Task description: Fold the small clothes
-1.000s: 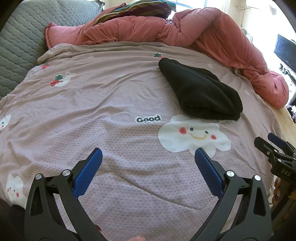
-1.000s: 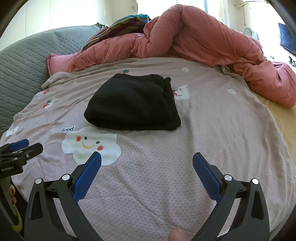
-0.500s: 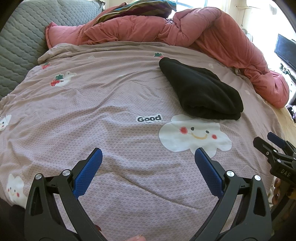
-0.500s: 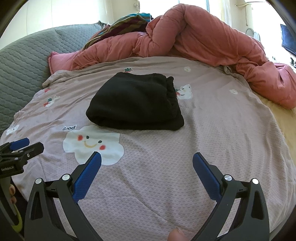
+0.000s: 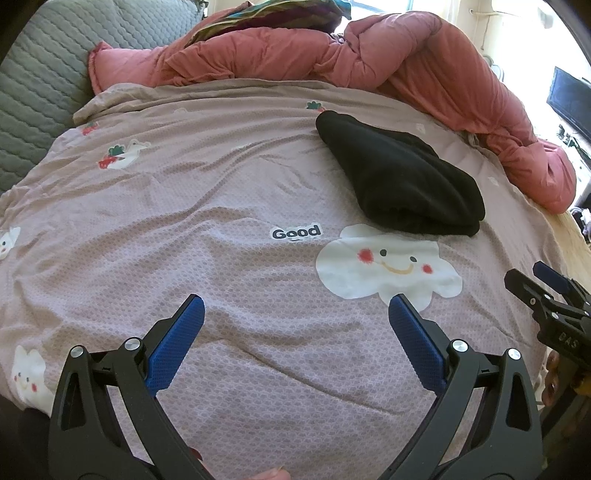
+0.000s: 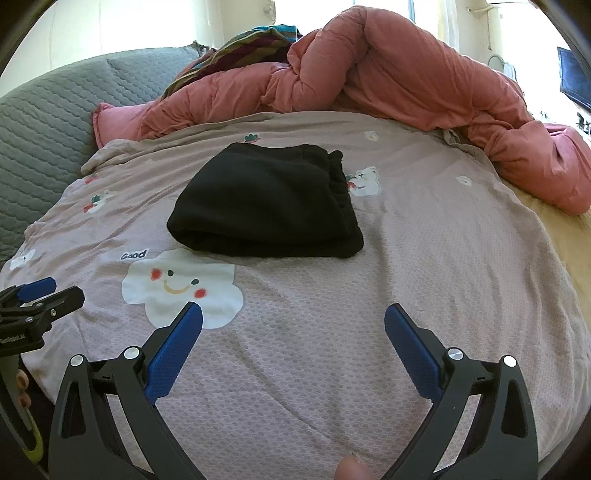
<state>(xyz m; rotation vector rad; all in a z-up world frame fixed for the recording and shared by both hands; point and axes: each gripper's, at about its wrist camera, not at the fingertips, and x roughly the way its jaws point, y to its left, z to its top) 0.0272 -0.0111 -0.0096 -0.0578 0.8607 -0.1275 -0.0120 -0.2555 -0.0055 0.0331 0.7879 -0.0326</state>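
A folded black garment (image 5: 402, 181) (image 6: 269, 199) lies on the mauve bedsheet (image 5: 184, 206) (image 6: 424, 258), just beyond a smiling white cloud print (image 5: 388, 266) (image 6: 183, 286). My left gripper (image 5: 295, 306) hovers open over bare sheet, short of the garment and to its left. My right gripper (image 6: 293, 314) is open too, held back from the garment with nothing between its blue pads. Each gripper shows at the edge of the other's view: the right gripper (image 5: 546, 291) at the right edge, the left gripper (image 6: 40, 295) at the left edge.
A bunched pink duvet (image 5: 369, 62) (image 6: 406, 85) runs along the far side and right of the bed. A striped cloth (image 5: 273, 18) lies on top of it. A grey quilted headboard (image 5: 33, 81) (image 6: 44, 125) stands at the left. A dark screen (image 5: 570, 99) is far right.
The right wrist view has drifted slightly, so the black garment sits a little further right in it. Both grippers stay open and the garment lies untouched.
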